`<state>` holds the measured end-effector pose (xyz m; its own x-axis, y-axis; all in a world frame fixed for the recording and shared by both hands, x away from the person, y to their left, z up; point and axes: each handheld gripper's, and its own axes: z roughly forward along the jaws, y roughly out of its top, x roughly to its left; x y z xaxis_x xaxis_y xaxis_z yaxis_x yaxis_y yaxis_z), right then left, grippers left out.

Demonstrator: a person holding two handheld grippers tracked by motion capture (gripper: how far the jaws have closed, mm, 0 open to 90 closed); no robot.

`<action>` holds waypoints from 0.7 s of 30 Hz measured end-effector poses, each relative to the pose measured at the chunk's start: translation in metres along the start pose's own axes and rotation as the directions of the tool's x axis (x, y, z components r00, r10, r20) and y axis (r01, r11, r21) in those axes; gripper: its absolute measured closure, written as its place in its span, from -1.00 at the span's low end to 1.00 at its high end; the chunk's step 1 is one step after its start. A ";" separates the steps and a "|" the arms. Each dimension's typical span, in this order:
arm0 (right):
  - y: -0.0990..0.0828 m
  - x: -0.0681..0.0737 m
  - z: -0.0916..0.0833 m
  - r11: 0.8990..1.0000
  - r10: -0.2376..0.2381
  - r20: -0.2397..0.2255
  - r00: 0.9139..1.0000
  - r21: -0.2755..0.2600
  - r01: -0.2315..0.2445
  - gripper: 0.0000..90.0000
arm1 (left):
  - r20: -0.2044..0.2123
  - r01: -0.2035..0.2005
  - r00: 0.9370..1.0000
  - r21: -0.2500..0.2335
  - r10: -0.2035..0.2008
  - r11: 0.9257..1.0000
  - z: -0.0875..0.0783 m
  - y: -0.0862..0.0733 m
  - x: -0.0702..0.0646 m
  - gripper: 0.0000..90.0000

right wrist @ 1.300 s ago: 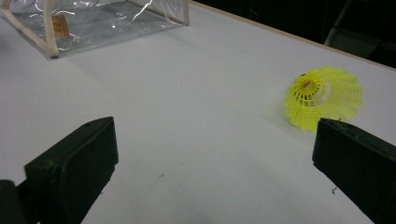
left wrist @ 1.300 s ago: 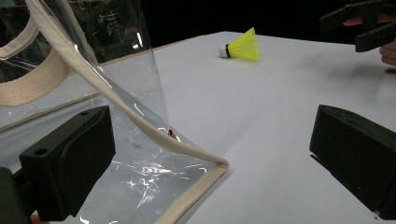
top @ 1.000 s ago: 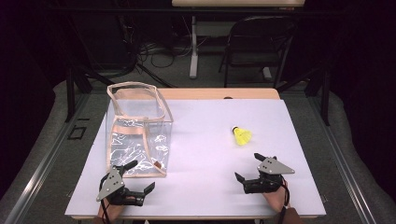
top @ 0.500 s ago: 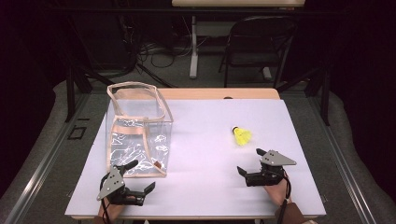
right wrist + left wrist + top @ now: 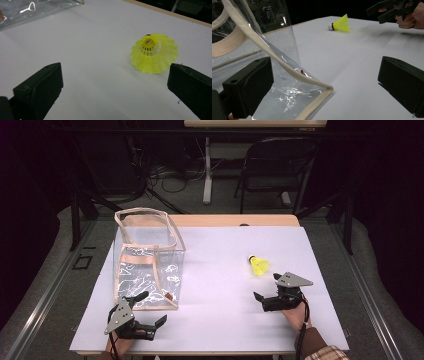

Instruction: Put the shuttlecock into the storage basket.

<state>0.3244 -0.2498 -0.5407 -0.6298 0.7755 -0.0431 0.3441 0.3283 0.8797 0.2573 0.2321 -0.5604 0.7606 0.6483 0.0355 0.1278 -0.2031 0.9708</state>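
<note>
A yellow shuttlecock lies on its side on the white table, right of the middle. My right gripper hovers just in front of it, open and holding nothing. In the right gripper view the shuttlecock's skirt faces me, ahead and to the right between the jaws of the right gripper. A clear plastic bag with beige trim stands open at the left. My left gripper is open at its near corner. In the left gripper view the bag's bottom corner lies between the jaws.
The table's front edge runs just behind both grippers. A wooden strip borders the far side. A folding chair and table legs stand on the dark floor beyond. The left gripper view also catches the shuttlecock and the right gripper.
My right gripper has moved a little forward, away from the table's front edge and closer to the shuttlecock. The left gripper, bag and shuttlecock have stayed put.
</note>
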 end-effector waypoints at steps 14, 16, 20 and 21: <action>0.012 -0.021 0.005 1.000 0.005 0.025 1.000 0.011 -0.005 -1.00 | 0.003 0.001 1.000 -0.001 -0.001 1.000 -0.001 0.000 0.000 -1.00; 0.012 -0.025 0.006 1.000 0.008 0.025 1.000 0.016 -0.009 -1.00 | 0.004 0.002 1.000 0.000 -0.002 1.000 0.000 0.000 0.000 -1.00; 0.014 -0.031 0.009 1.000 0.017 0.021 1.000 0.023 -0.017 -1.00 | 0.006 0.000 1.000 -0.001 0.000 1.000 -0.001 0.000 0.000 -1.00; 0.014 -0.033 0.010 0.999 0.018 0.019 1.000 0.026 -0.019 -1.00 | 0.006 0.002 1.000 -0.007 -0.002 1.000 -0.001 0.000 0.000 -1.00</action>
<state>0.3568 -0.2649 -0.5320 -0.6104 0.7913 -0.0356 0.3740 0.3275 0.8677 0.2567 0.2323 -0.5603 0.7639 0.6445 0.0325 0.1250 -0.1971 0.9724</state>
